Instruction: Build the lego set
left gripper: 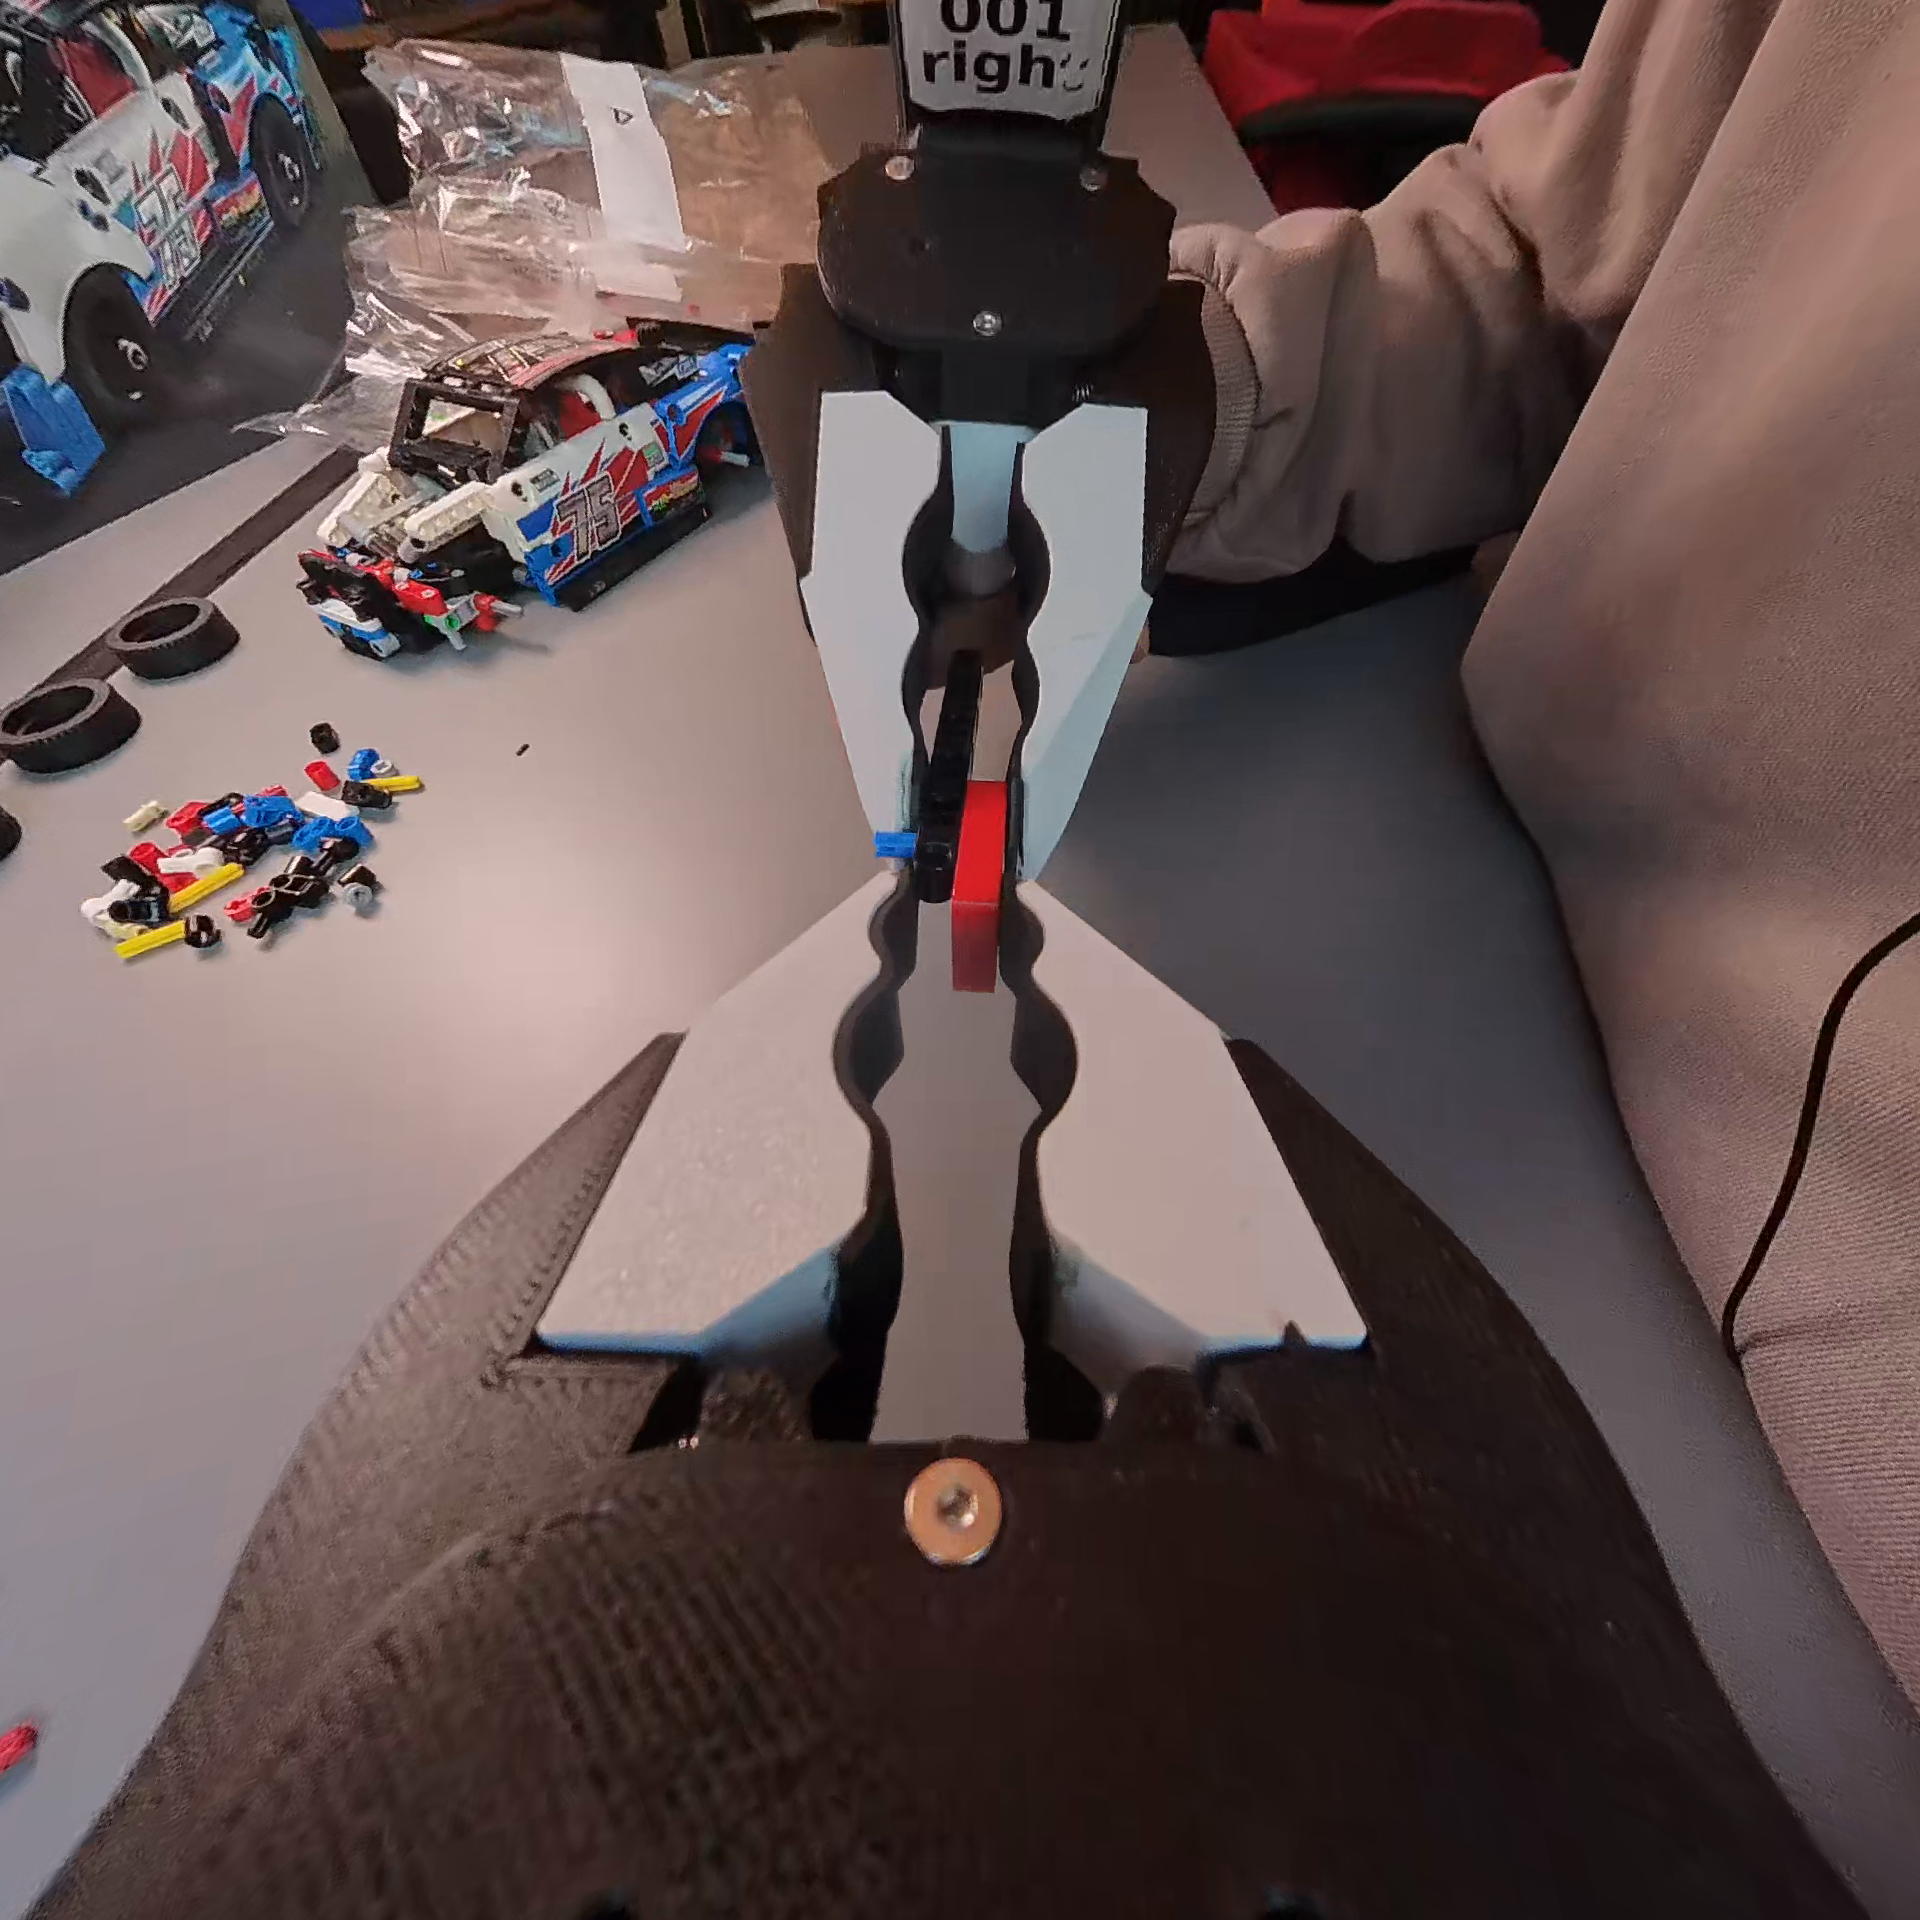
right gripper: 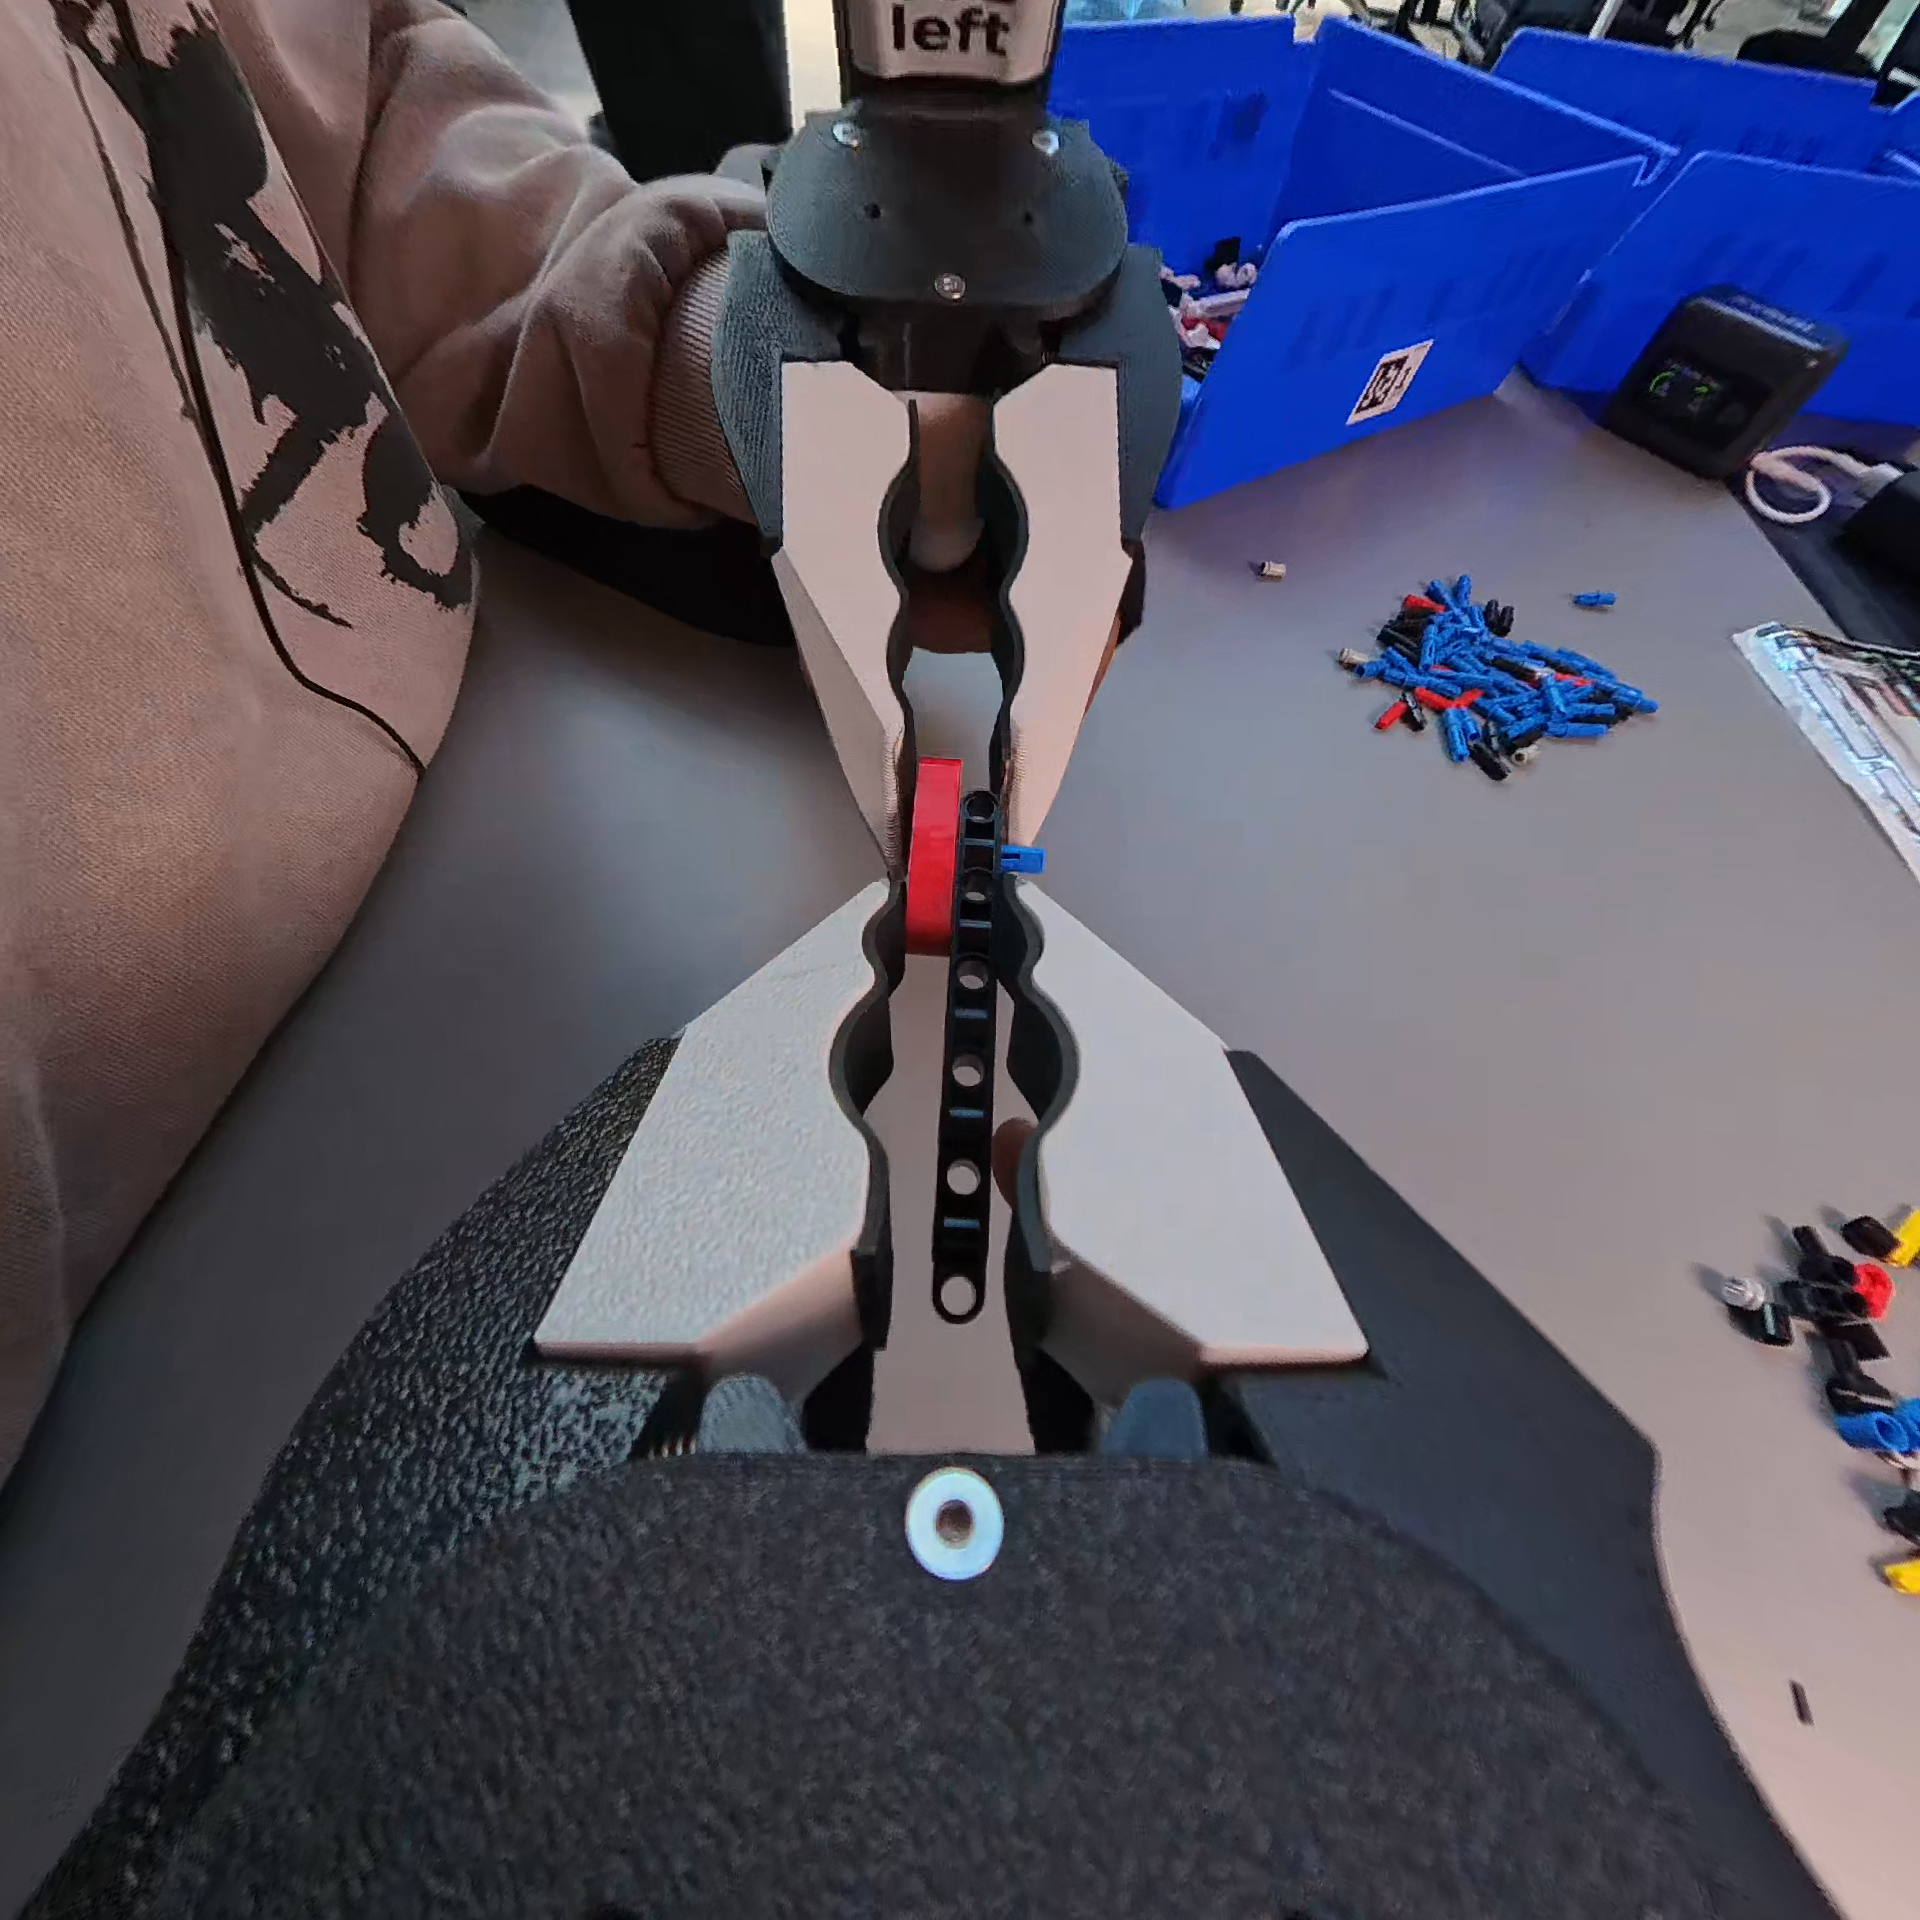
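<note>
Left wrist view: my left gripper pinches the red piece; right gripper clamps the black beam. I'd align holes, then press squarely.

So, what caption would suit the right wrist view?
Right gripper's black beam meets the red piece held by left gripper.

Red piece flat against black holed beam, blue pin

red piece, black holed beam, blue pin
</note>
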The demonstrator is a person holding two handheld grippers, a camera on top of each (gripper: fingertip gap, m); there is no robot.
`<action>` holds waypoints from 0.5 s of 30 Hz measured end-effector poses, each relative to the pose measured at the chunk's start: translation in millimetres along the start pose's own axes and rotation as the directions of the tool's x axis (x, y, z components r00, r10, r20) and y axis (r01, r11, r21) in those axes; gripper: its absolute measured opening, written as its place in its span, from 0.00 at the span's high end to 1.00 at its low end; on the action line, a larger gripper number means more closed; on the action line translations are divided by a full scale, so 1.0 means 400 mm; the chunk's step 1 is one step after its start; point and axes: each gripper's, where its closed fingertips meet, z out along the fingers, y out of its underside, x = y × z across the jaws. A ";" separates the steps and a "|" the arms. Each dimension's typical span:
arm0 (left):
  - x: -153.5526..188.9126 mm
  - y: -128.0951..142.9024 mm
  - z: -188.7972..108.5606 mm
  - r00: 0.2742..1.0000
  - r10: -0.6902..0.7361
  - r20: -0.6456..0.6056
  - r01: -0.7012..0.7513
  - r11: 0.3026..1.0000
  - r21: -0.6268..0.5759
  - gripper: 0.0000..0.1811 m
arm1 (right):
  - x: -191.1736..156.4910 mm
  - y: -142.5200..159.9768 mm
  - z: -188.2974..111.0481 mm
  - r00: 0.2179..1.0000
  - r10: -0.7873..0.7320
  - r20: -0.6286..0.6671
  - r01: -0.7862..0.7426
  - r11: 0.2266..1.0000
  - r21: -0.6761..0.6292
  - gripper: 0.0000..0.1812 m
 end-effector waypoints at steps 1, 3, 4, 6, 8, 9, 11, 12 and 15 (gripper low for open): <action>-0.002 0.005 0.001 1.000 0.007 0.009 -0.007 1.000 -0.021 0.92 | 0.001 0.006 0.002 1.000 -0.001 -0.005 0.000 1.000 -0.014 0.92; -0.006 0.021 0.007 0.999 0.022 0.027 -0.020 0.998 -0.066 0.92 | 0.004 0.023 0.008 1.000 0.007 -0.013 -0.008 0.998 -0.059 0.92; -0.005 0.031 0.010 0.999 0.032 0.028 -0.030 0.995 -0.091 0.92 | 0.001 0.034 0.011 1.000 -0.005 -0.008 0.004 0.997 -0.082 0.92; -0.004 0.045 0.015 0.999 0.037 0.028 -0.034 0.993 -0.113 0.92 | -0.002 0.047 0.017 1.000 0.011 0.003 -0.010 0.996 -0.083 0.92; -0.014 0.051 0.014 0.999 0.034 0.035 -0.030 0.993 -0.110 0.92 | 0.008 0.051 0.022 1.000 0.015 -0.020 -0.016 0.998 -0.063 0.92; -0.022 0.050 0.012 0.998 0.049 0.045 -0.044 0.994 -0.104 0.92 | 0.017 0.049 0.024 0.999 0.010 -0.043 -0.012 0.998 -0.054 0.92; -0.039 0.047 0.011 0.993 0.088 0.076 -0.081 0.993 -0.089 0.92 | 0.037 0.051 0.025 0.996 -0.006 -0.089 0.002 0.999 -0.050 0.91; -0.044 0.048 0.012 0.992 0.093 0.088 -0.085 0.992 -0.088 0.92 | 0.045 0.053 0.023 0.993 -0.027 -0.113 0.022 0.998 -0.052 0.91; -0.045 0.056 0.016 0.998 -0.002 0.062 0.006 0.998 -0.059 0.92 | 0.046 0.053 0.021 0.986 -0.097 -0.136 0.090 0.995 -0.053 0.91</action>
